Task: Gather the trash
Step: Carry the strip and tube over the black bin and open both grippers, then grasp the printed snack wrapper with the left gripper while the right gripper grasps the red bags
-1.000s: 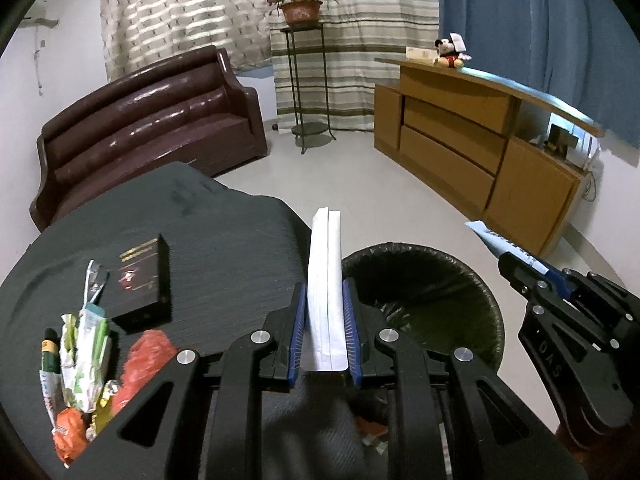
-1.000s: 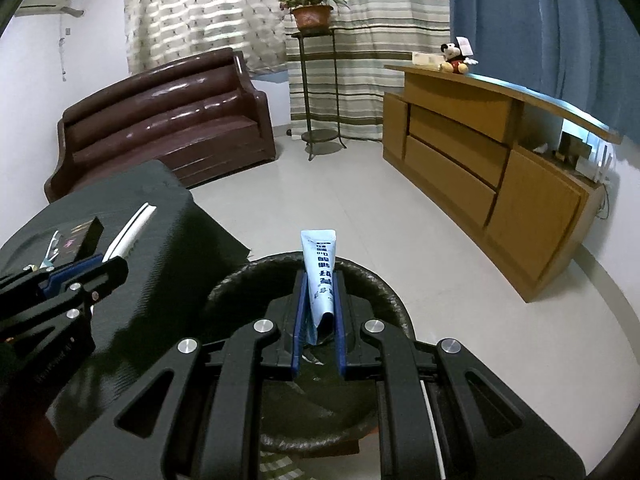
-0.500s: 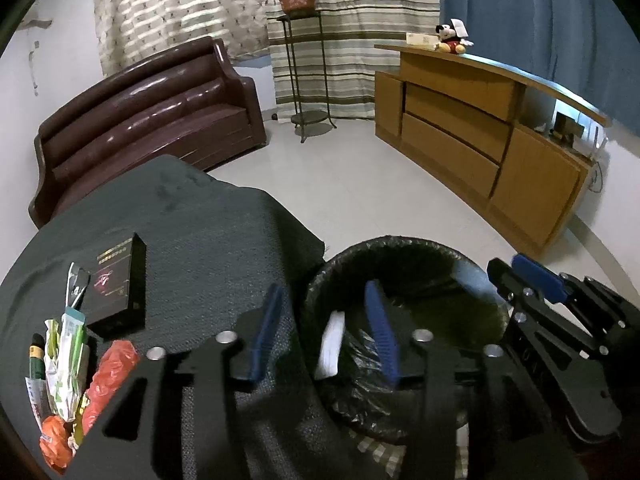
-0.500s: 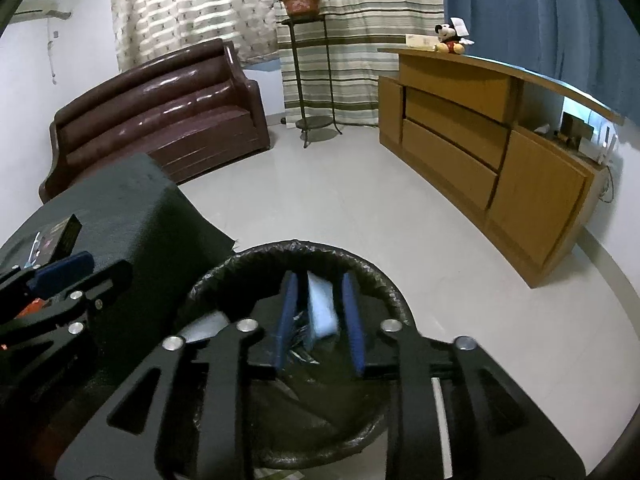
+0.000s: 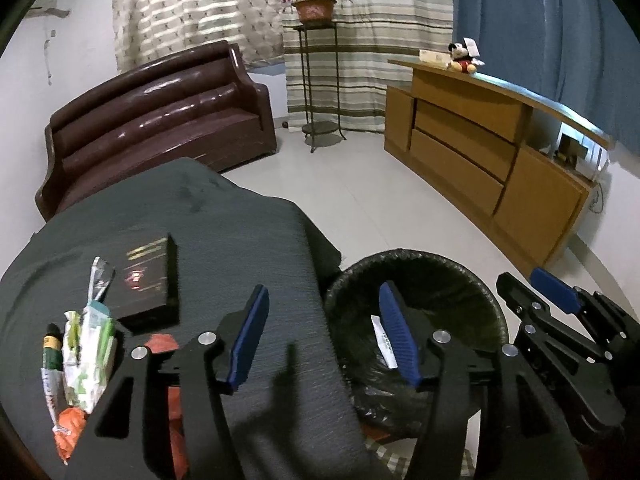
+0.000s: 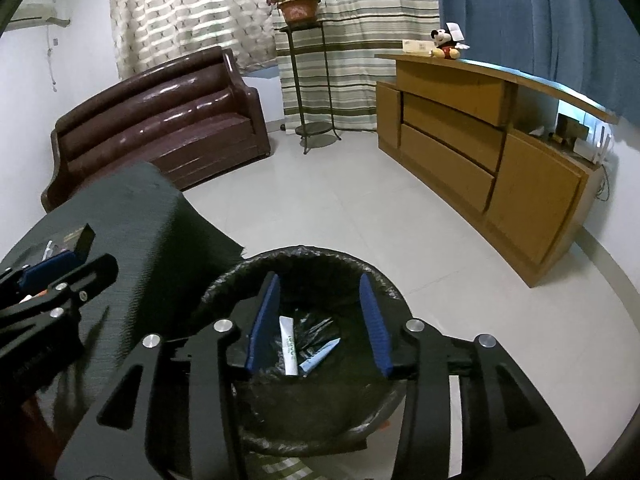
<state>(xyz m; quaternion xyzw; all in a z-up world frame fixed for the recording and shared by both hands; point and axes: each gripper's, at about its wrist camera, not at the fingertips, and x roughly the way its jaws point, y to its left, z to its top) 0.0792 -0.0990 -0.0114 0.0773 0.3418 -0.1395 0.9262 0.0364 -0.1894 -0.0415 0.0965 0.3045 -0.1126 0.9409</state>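
A black-lined trash bin (image 5: 416, 268) (image 6: 320, 256) stands on the floor beside the dark-clothed table (image 5: 224, 240). Inside it lie a white tube (image 6: 289, 346) (image 5: 383, 340) and a small blue-and-white tube (image 6: 320, 355). My left gripper (image 5: 326, 328) hangs over the table edge and the bin's rim, its jaws opening with nothing between them. My right gripper (image 6: 318, 312) is above the bin, jaws opening, empty too. On the table's left lie a black box (image 5: 148, 276) and a heap of wrappers (image 5: 86, 344).
A brown sofa (image 5: 160, 108) stands behind the table. A plant stand (image 5: 316, 80) is by the striped curtain, and a wooden sideboard (image 5: 480, 148) with a plush toy (image 5: 462, 58) runs along the right. Pale tiled floor (image 6: 360, 208) lies between them.
Both grippers opened. The white tube left the left jaws and the blue-and-white tube left the right jaws; both fell into the bin.
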